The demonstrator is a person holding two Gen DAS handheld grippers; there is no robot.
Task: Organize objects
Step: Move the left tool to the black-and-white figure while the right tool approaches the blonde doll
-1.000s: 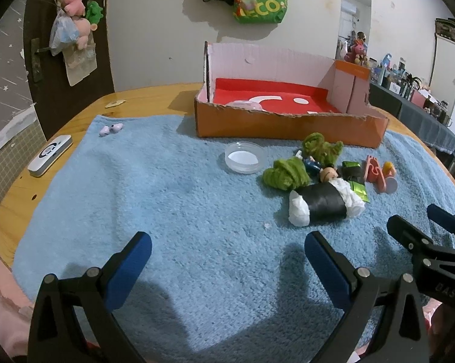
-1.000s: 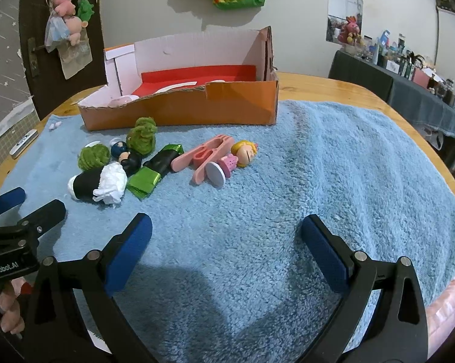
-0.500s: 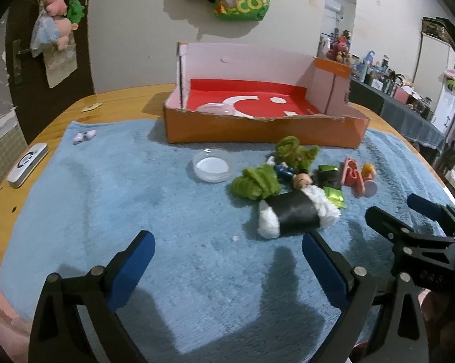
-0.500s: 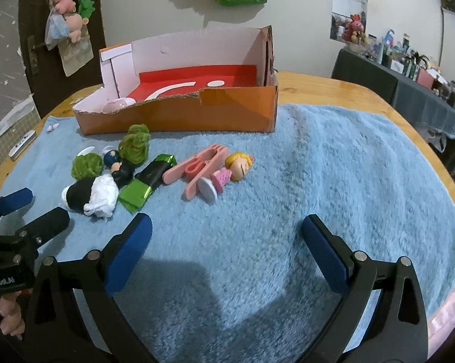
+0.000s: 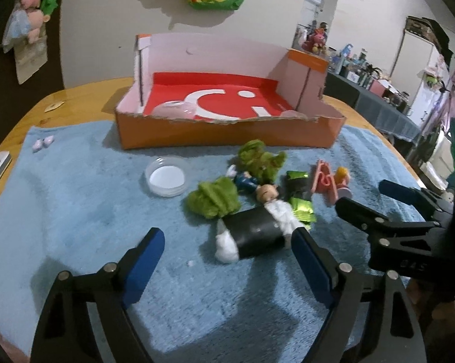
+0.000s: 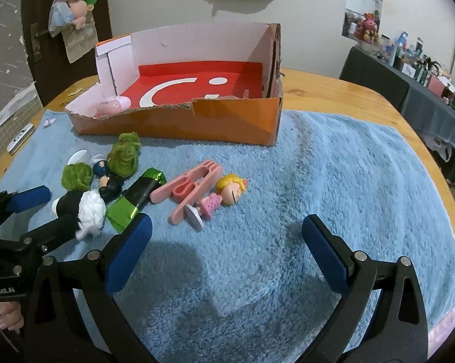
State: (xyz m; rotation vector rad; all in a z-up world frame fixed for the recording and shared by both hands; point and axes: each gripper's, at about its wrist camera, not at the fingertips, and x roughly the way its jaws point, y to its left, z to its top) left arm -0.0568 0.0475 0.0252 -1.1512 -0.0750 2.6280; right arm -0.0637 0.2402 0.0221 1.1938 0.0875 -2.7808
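Black roll (image 5: 254,230): lies on its side on the blue towel (image 5: 91,211), white stuffing at both ends, at the near edge of the toy heap and well short of the orange box (image 5: 227,133).
Neighbours: a green fuzzy clump (image 5: 213,196) touches its far left end; a small doll (image 5: 268,193) and crumpled green foil (image 5: 301,210) crowd its right end; the clear lid (image 5: 166,176) sits apart to the left.
Left gripper (image 5: 224,260): jaws wide but have just been narrowing, nothing gripped; the roll lies just ahead, nearer the right pad than the left.
Right gripper (image 6: 227,249): jaws wide and empty over bare towel; the pink clip (image 6: 191,189) and blonde doll (image 6: 224,195) lie ahead, nearer its left pad.
Risk, off-centre: closing from here would likely let the right pad push the roll sideways rather than pinch it.
Risk, clutter: the foil or doll could get caught in the grip.
Risk, crowding: the two grippers sit close on the desk (image 5: 85,96) and could knock each other.
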